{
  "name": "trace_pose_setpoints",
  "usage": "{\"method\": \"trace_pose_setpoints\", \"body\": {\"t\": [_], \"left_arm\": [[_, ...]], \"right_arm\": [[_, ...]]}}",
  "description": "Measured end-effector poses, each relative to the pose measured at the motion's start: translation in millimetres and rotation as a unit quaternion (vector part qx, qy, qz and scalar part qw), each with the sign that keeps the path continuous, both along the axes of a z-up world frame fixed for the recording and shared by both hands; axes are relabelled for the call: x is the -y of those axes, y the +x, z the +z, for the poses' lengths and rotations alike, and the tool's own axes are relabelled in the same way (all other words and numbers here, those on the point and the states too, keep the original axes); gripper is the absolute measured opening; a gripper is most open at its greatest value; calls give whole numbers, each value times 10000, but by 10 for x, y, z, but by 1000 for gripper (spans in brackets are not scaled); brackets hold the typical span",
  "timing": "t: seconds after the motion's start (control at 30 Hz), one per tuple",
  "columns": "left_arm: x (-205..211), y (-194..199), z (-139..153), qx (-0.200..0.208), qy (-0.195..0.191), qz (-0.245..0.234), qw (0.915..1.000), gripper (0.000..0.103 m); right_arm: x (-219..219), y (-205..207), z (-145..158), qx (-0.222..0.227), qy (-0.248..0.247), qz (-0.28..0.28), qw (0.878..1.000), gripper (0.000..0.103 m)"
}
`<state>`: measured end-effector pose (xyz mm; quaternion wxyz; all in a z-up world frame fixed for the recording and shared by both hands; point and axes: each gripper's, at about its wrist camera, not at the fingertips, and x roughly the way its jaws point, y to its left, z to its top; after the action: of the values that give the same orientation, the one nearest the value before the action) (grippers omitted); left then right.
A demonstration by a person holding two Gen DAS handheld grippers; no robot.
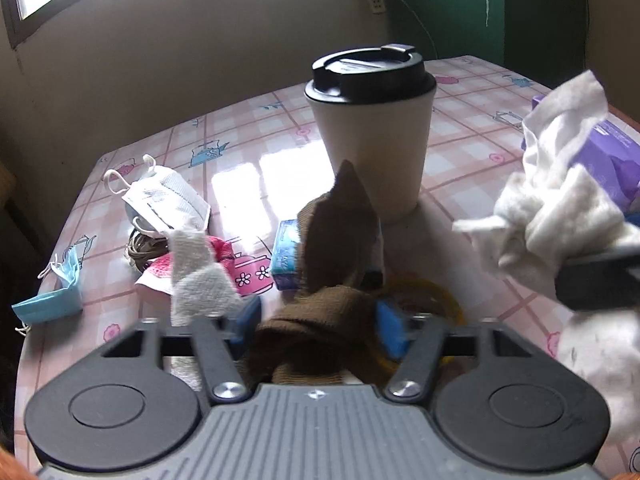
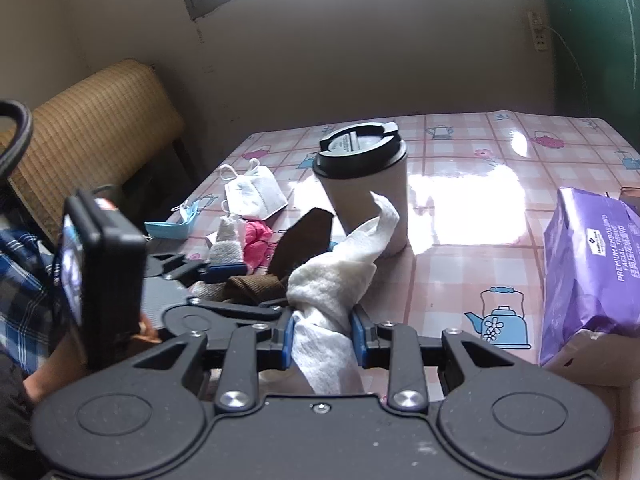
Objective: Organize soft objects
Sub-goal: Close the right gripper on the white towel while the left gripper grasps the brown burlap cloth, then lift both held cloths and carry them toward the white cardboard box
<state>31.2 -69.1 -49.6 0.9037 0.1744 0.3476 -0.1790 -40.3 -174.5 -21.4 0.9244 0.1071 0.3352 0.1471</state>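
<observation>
A brown knitted cloth (image 1: 328, 248) stands bunched between the blue pads of my left gripper (image 1: 318, 324), which is shut on it; its pointed end sticks up in front of the cup. My right gripper (image 2: 322, 336) is shut on a crumpled white cloth (image 2: 336, 276), held just above the table; the same white cloth (image 1: 560, 216) hangs at the right of the left wrist view. The two grippers are close together, the left gripper (image 2: 248, 286) just left of the right one. On the table lie a small white towel piece (image 1: 196, 284) and a pink cloth (image 1: 224, 260).
A lidded paper cup (image 1: 372, 140) stands mid-table behind both cloths. A white mask (image 1: 168, 200), blue mask (image 1: 52, 296), blue tissue pack (image 1: 286, 256) and yellow ring (image 1: 440, 296) lie on the pink checked tablecloth (image 2: 460, 208). A purple tissue pack (image 2: 588, 272) sits right; a wicker chair (image 2: 92, 120) left.
</observation>
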Motion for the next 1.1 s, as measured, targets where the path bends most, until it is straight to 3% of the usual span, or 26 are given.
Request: {"method": "trace_pose_setpoints", "body": {"t": [0.13,0.27,0.33,0.43,0.7,1.1], "left_arm": [[-249,50,122,-265,-954,339,9945,36],[-528,-38,354,-187,-1816,728,9805,35],[-626,-105,506,-38,-2023,854,9756,35],[-652,-166,716,200,-1947,1035,9752,35],[-866,-23,1033,329,-2011,1580,9662,35],[-834,93,1414,424,-1718,1831,9670,35]], "right_arm": [[-16,-18,37,61,-17,41,10000,35],[-62,-19,105,169,-35,132,9998,35],[-117,-5,158,225,-40,242,9994,35],[-190,65,260,322,-8,397,9987,35],[-410,466,684,684,-178,726,9949,35],[-352,892,1015,812,-450,608,9938,35]]}}
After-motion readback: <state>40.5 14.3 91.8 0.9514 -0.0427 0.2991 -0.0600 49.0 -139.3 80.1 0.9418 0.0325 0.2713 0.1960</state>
